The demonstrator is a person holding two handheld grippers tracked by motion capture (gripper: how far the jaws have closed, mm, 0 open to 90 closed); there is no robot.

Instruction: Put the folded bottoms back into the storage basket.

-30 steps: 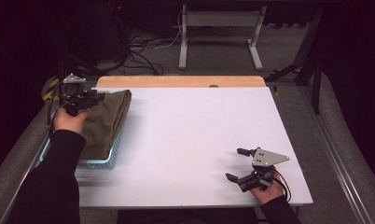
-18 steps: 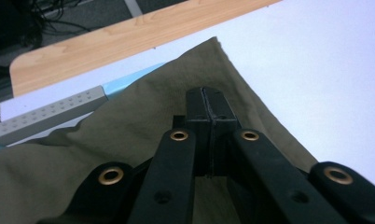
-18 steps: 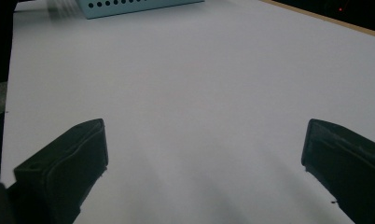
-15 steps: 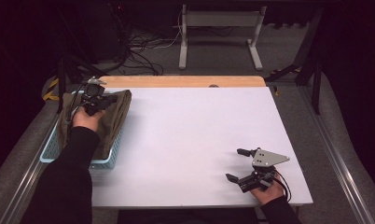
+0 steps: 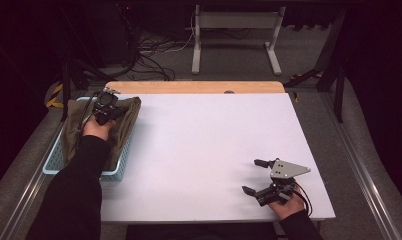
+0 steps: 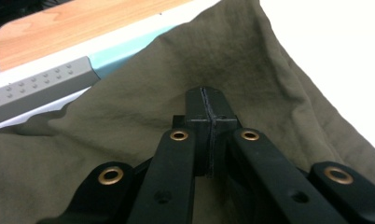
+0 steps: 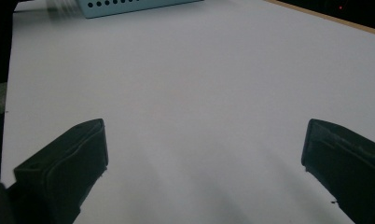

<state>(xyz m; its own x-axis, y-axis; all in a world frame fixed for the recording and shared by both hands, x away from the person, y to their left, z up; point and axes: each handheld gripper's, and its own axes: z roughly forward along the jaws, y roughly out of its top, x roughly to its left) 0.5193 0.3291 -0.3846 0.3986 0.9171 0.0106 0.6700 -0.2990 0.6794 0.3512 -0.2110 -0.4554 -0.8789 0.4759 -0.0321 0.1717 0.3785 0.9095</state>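
While the olive-green cloth (image 5: 120,120) lies heaped in the light blue basket (image 5: 114,172) at the left edge of the white surface (image 5: 209,150), the left tool (image 5: 109,106) sits down on top of it, held in the person's left hand (image 5: 96,129). Seen along that tool (image 6: 209,121), its two black jaws stand pressed together at the tips, right down against the fabric (image 6: 269,84); they look pinched on a fold of it, though I cannot make out how much cloth, if any, is caught in the thin seam between them. One corner of the cloth drapes over the basket's rim toward the white surface, and the wooden edge of the table (image 5: 194,87) runs beyond the basket. Over at the near right corner, the right tool (image 5: 256,176) rests low over the bare surface with its jaws wide apart and nothing between them; its own view (image 7: 199,154) looks across the white top toward the basket's perforated wall (image 7: 129,5). As I judge it, the work is only at its start: the cloth has been gripped, or nearly so, but it is not yet out of the basket. Lifting it clear, bringing it onto the open surface, and whatever spreading or folding the right tool is waiting to help with all remain to be done.
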